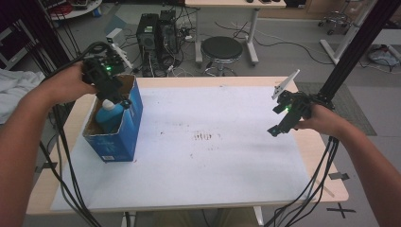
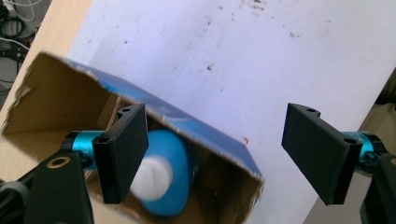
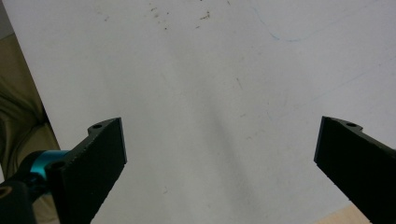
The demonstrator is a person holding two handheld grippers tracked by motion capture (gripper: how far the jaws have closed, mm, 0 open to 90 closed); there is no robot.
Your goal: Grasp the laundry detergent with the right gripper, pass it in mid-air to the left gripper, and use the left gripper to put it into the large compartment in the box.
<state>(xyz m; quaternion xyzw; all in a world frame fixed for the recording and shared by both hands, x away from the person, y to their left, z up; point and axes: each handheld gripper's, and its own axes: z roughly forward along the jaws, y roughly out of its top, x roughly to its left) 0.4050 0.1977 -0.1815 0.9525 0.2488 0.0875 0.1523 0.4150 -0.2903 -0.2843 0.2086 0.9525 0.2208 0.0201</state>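
Observation:
A blue cardboard box (image 1: 117, 126) with an open top stands at the left of the table. Inside it stands a blue bottle (image 1: 109, 114) with a white cap (image 2: 149, 178). My left gripper (image 1: 116, 97) hovers over the box's open top, jaws wide apart, with one jaw inside the box beside the bottle (image 2: 163, 172) and the other outside over the sheet. Nothing is held. My right gripper (image 1: 279, 124) hangs open over the right part of the white sheet (image 3: 210, 93), and nothing lies between its jaws.
A white sheet (image 1: 198, 142) with brown stains covers most of the wooden table (image 1: 326, 156). Cables trail off both front corners. Behind the table stand a black stool (image 1: 221, 49) and computer towers (image 1: 156, 33).

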